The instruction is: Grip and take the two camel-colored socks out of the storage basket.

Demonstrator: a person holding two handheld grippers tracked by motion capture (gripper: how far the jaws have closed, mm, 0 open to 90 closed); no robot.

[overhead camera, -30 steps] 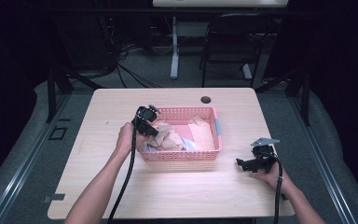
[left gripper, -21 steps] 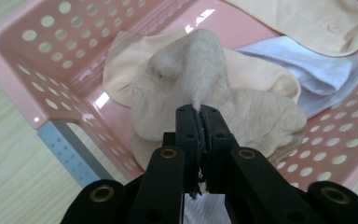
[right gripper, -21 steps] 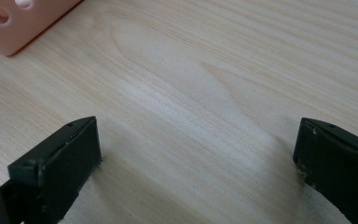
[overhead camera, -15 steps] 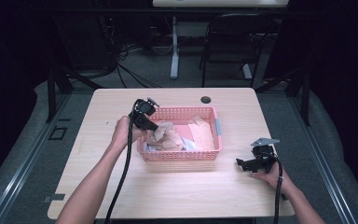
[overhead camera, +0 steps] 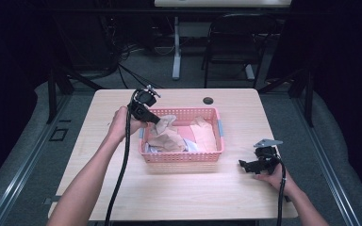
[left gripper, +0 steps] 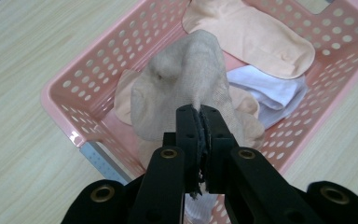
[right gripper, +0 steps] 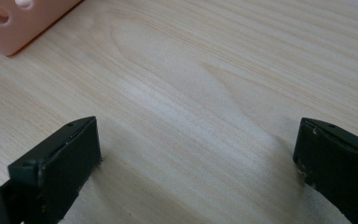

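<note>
a beige sock (left gripper: 186, 79) is pinched tight by the left gripper (left gripper: 199, 116) over the pink basket (left gripper: 70, 88); the right gripper (right gripper: 196, 154) is rested wide apart on the table (right gripper: 177, 84).

Table (overhead camera: 122, 117): pale wood-grain top, smooth, matt. Basket (left gripper: 88, 88): pink plastic, perforated walls, slight sheen at rim. Beige sock (left gripper: 186, 79): fine knit cloth, matt, soft and wrinkled. Peach sock (left gripper: 256, 32), far side: smoother knit. White sock (left gripper: 270, 91): ribbed cloth. Left gripper (left gripper: 199, 135): black matt plastic jaws, brass-looking rivets. Right gripper (right gripper: 196, 154): same matt black, edges scuffed.
</note>
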